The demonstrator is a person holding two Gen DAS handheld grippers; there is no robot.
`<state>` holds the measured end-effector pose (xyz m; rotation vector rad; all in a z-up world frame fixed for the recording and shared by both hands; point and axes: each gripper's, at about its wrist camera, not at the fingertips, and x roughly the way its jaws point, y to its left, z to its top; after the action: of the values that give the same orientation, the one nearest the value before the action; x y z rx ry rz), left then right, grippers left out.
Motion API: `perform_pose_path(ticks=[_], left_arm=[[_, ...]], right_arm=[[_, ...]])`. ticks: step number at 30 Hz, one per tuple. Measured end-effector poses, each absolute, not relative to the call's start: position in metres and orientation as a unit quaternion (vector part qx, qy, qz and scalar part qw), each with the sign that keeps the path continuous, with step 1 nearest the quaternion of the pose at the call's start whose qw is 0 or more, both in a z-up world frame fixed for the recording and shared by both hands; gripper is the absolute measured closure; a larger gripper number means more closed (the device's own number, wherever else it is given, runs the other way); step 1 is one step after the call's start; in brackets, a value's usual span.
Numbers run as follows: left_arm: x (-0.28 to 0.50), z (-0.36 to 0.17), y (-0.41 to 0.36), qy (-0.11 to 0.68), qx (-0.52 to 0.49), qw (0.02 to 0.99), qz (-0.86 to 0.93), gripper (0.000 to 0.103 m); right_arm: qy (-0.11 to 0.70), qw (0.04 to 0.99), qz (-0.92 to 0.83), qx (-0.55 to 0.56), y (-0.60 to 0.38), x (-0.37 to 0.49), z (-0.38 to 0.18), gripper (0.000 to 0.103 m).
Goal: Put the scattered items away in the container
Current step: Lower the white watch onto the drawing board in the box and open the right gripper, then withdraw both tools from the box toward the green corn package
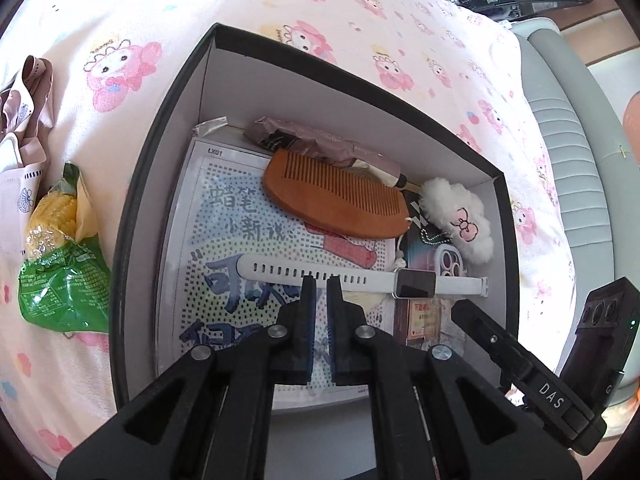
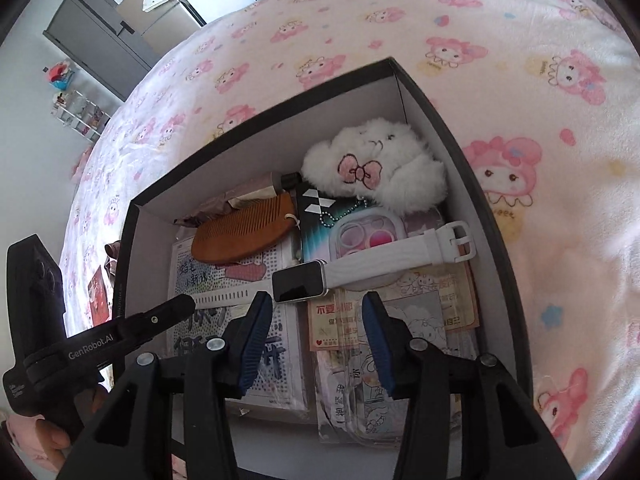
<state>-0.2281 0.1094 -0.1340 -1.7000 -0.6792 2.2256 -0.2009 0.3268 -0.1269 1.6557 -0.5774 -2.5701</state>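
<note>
white watch (image 2: 360, 268), brown comb (image 1: 336, 196), black box (image 1: 160, 128), pink-patterned blanket (image 1: 280, 0)

A bed covered by a pale pink blanket (image 1: 320, 8) printed with pink cartoon characters carries all the items. A dark box (image 1: 132, 208) with white inner walls rests directly on the blanket. To the left of the box, apart from it, lies a green packet of corn (image 1: 60, 256), its yellow cob visible through the wrapper. Beyond the packet, at the blanket's left edge, lies a pile of pale pink patterned fabric (image 1: 22, 120).
</note>
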Motion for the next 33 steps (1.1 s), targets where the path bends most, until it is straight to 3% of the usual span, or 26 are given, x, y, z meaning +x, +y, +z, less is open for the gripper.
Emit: perform_pose_path(ticks=[4,7,14,20,33], left_arm=[[-0.212,-0.107,0.110,-0.212,-0.558,0.168,0.785,0.099],[-0.198,-0.088,0.103,-0.202,-0.533,0.183,0.801,0.088],[-0.150,-0.043,0.091,-0.166,-0.486,0.187,0.837,0.077],[-0.103,-0.031,0.059,-0.135,-0.472,0.157,0.857,0.076],[-0.053,-0.043,-0.043,-0.168,-0.485,0.071,0.856,0.076]], right_arm=[[-0.126,0.009,-0.862,0.492,0.305,-0.181,-0.088,0.060],[-0.101,0.008,-0.879,0.466,0.288,-0.162,-0.064,0.060],[-0.106,0.045,-0.887,0.448,0.249,-0.126,-0.040,0.060],[-0.098,0.069,-0.894,0.431,0.206,-0.091,-0.034,0.060],[-0.078,0.155,-0.879,0.443,0.103,-0.078,-0.052,0.060]])
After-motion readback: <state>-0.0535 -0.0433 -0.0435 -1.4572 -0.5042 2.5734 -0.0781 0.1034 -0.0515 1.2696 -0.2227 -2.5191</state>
